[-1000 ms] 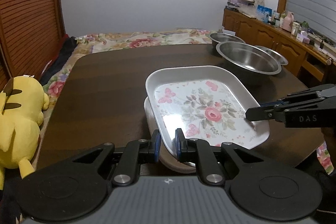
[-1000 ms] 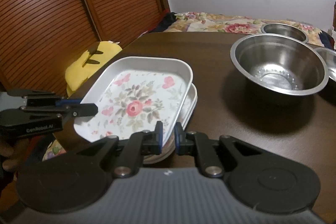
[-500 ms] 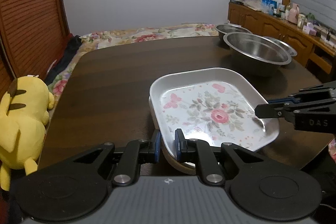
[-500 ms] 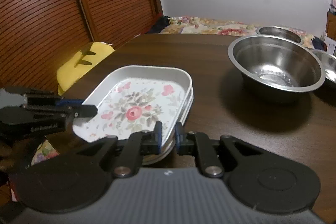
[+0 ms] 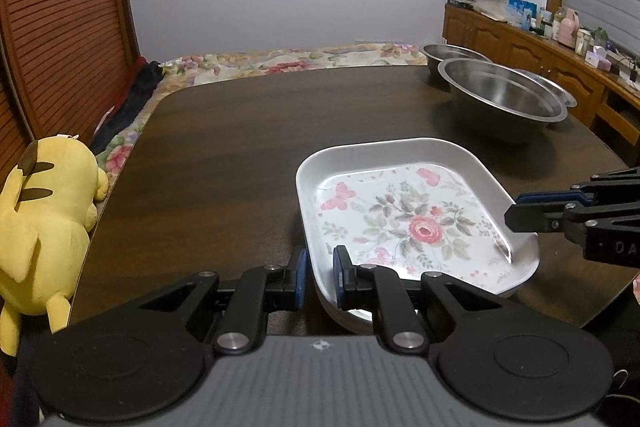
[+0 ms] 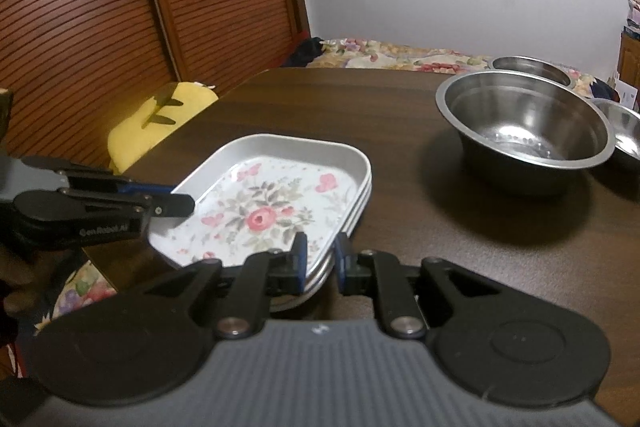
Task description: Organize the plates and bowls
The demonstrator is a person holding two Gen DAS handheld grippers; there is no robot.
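A white rectangular plate with a rose print (image 5: pixel 404 215) lies on top of a stack of like plates near the front of the dark wooden table (image 5: pixel 248 147). It also shows in the right wrist view (image 6: pixel 276 207). My left gripper (image 5: pixel 319 277) stands at the plate's near left rim, jaws slightly apart around the rim. My right gripper (image 6: pixel 320 261) stands at the plate's right rim, jaws slightly apart around the stacked rims (image 6: pixel 320 273). A large steel bowl (image 6: pixel 524 129) stands farther back on the right, with two more steel bowls (image 6: pixel 530 67) behind and beside it.
A yellow plush toy (image 5: pixel 44 219) sits off the table's left edge. A floral bedspread (image 5: pixel 288 61) lies behind the table. A wooden sideboard (image 5: pixel 532 55) with bottles runs along the right wall. Brown slatted doors (image 6: pixel 120 7) are on the left.
The floral plate has come down from a tilted, lifted position and now lies level on the stack. Both grippers' jaws have opened slightly.
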